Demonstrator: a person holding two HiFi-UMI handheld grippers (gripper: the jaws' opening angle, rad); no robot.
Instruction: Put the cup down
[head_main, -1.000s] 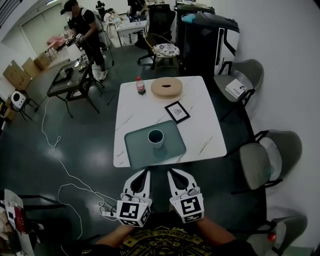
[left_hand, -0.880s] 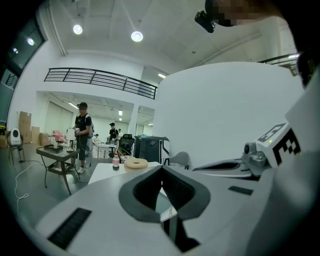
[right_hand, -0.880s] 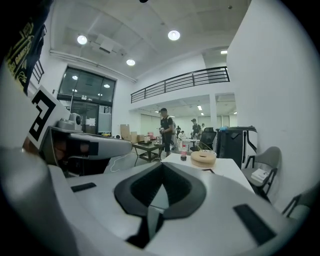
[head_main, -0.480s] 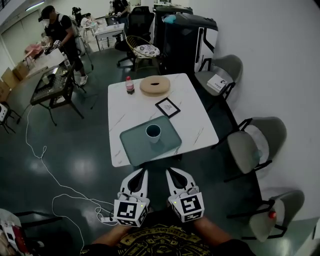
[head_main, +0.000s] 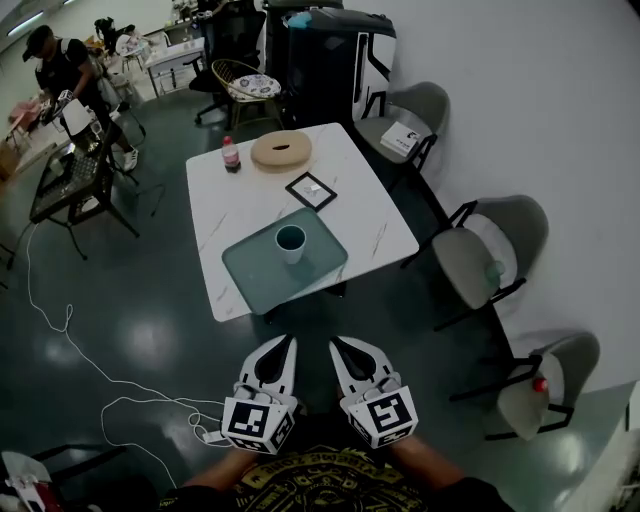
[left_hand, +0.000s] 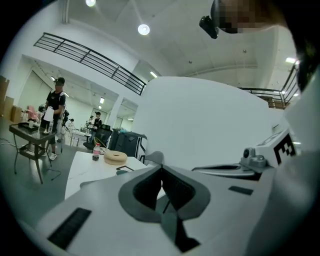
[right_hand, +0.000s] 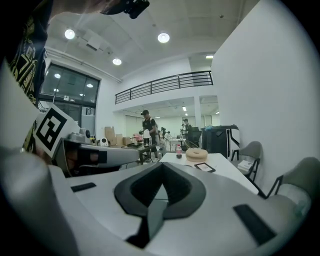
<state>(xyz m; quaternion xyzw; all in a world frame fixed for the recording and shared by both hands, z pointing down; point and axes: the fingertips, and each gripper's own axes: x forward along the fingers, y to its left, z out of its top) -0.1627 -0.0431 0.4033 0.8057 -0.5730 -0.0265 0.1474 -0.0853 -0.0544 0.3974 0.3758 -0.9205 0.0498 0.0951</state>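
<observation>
Both empty: left claw and right claw are pressed together, well off the worktop. Looks like the cup sits upright on the tray, so best not nudge it.

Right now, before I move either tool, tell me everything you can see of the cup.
The cup is small and round, pale on the outside and dark teal inside; the material looks like ceramic or plastic. No handle shows from the head view, and I cannot tell whether it holds anything. It stands upright, mouth up, near the middle of the green tray, which lies on the near part of the white marbled table. Only the tray touches it.
</observation>
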